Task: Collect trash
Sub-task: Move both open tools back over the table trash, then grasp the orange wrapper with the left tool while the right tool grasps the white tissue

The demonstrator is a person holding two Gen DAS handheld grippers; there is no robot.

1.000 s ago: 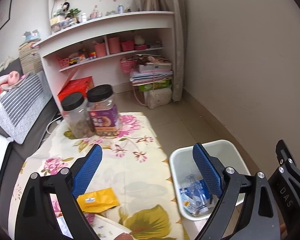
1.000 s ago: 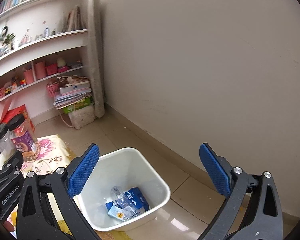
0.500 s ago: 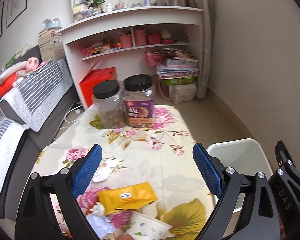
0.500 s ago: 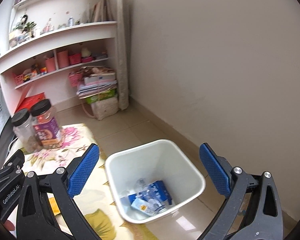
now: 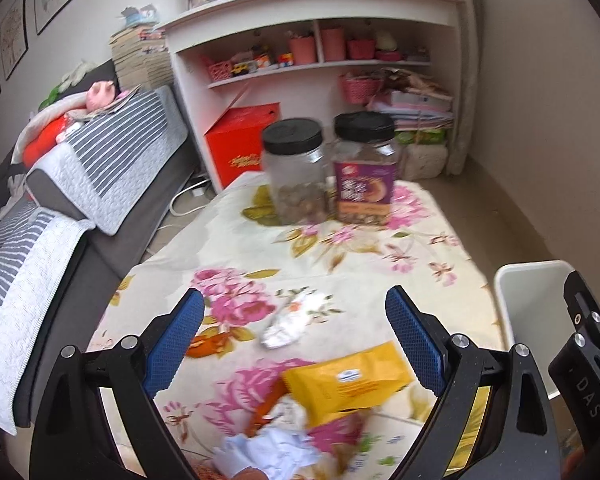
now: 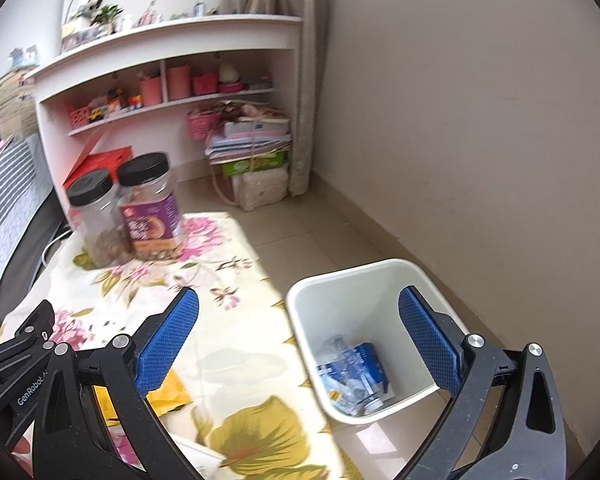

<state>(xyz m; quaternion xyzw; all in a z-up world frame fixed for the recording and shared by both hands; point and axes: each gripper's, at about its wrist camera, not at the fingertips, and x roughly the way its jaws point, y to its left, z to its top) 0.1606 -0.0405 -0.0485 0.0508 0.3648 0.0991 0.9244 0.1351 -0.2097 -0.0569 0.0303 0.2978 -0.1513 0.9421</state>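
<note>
While both tongs gape empty, the reach begins; next, the left must close on the yellow packet.

The left gripper has swung from the white bin toward the table, bringing crumpled paper and the yellow packet to lower centre.

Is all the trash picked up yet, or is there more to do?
Some is done: the white bin already holds a blue carton and clear plastic. Nothing is in hand now; the left gripper and right gripper are both open and empty. Left on the flowered table: a yellow packet, a white wrapper and crumpled paper.
</note>
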